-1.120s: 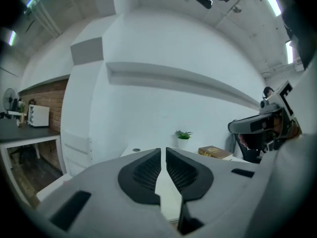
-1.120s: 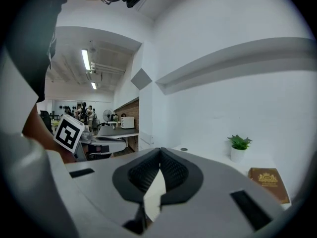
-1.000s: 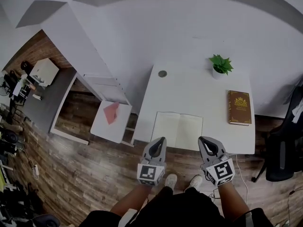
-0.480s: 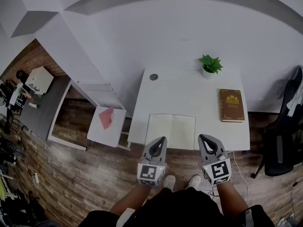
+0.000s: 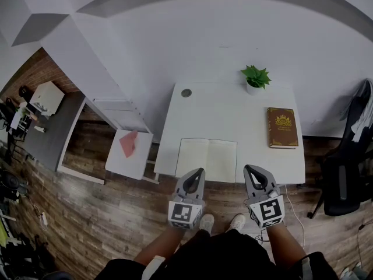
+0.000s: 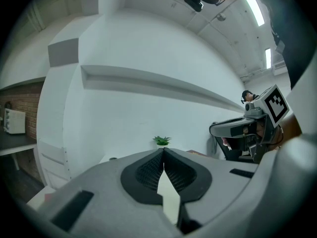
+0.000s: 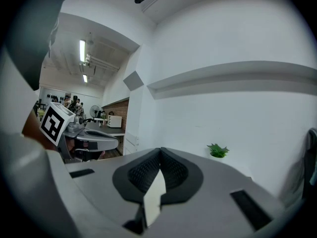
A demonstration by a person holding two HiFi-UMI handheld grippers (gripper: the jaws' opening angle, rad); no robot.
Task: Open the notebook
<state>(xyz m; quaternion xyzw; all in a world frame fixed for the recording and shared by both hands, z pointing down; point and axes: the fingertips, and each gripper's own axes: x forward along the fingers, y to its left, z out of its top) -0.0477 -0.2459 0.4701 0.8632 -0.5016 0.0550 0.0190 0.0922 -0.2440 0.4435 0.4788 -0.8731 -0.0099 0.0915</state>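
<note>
The notebook (image 5: 206, 159) lies open flat on the white desk (image 5: 227, 112), near its front edge, with blank cream pages showing. My left gripper (image 5: 200, 171) hovers just in front of the desk edge, below the left page, jaws shut and empty. My right gripper (image 5: 247, 169) hangs to the right of the notebook, also off the desk front, jaws shut with nothing in them. In the left gripper view the left gripper (image 6: 163, 150) has its tips touching, and in the right gripper view the tips of the right gripper (image 7: 159, 150) meet too.
A brown hardcover book (image 5: 282, 128) lies at the desk's right side. A small potted plant (image 5: 254, 78) stands at the back. A round grommet (image 5: 186, 93) marks the back left corner. A white stool with a pink item (image 5: 129, 144) is left; a black chair (image 5: 344, 179) right.
The head view has shifted so the desk and notebook sit a little higher and further left. Both grippers stay shut, side by side in front of the desk.
</note>
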